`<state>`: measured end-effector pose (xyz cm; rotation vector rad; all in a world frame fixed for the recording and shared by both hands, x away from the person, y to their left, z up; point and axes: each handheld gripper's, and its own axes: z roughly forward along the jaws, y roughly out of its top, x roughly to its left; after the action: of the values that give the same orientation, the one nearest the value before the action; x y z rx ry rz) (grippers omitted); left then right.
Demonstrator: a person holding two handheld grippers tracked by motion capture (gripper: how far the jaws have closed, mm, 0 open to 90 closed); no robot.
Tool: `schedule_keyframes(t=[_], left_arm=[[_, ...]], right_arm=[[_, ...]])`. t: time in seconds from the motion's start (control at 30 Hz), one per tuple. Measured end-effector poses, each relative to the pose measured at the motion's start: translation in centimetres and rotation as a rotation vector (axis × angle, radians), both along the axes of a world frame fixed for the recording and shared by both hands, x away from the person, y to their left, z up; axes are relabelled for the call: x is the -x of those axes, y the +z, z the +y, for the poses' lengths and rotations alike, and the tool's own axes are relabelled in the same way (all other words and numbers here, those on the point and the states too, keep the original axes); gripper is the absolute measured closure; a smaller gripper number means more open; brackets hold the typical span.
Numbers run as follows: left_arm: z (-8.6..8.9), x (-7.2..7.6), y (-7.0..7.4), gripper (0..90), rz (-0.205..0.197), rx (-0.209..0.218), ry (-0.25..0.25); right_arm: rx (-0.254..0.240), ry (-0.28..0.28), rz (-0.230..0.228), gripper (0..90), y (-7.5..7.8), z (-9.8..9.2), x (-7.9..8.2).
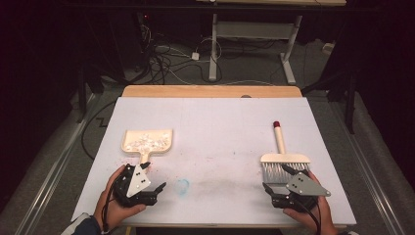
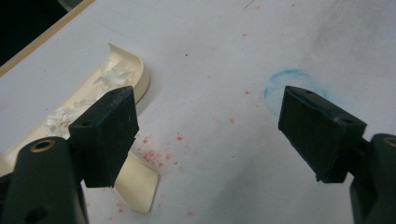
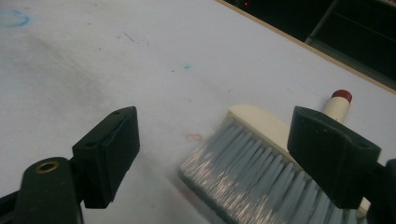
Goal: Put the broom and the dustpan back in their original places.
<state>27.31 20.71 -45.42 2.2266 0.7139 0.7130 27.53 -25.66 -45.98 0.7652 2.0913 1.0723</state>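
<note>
Since the cream dustpan [image 1: 147, 141] already lies full of white scraps [image 1: 145, 142] at the table's left, and the brush [image 1: 284, 159] rests at the right, both released, each gripper, left [image 1: 157, 188] and right [image 1: 276, 178], gapes wide and empty; retreat straight toward the near edge, clear of handle and bristles.

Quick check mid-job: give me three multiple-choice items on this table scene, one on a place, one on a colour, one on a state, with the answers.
1. Where do the white scraps lie?
A. In the cream plastic dustpan
B. Under the brush
C. On the floor

2. What colour is the tip of the cream-handled hand brush?
A. Green
B. Dark red
C. Yellow

3. How does the left claw stand?
A. Shut on the dustpan
B. Shut on the brush
C. Open, holding nothing

Answers: A, scraps heaped in the pan; B, the red cap at the handle's end; C, jaws wide apart over the white table.
</note>
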Motion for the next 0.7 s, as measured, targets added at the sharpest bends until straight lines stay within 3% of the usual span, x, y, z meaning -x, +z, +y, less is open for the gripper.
schedule_keyframes(t=[0.7], left_arm=[[-0.12,0.01,-0.16,19.2,-0.006,-0.009,-0.016]], right_arm=[[0.002,0.006,-0.029,16.7,0.63,0.46,0.64]])
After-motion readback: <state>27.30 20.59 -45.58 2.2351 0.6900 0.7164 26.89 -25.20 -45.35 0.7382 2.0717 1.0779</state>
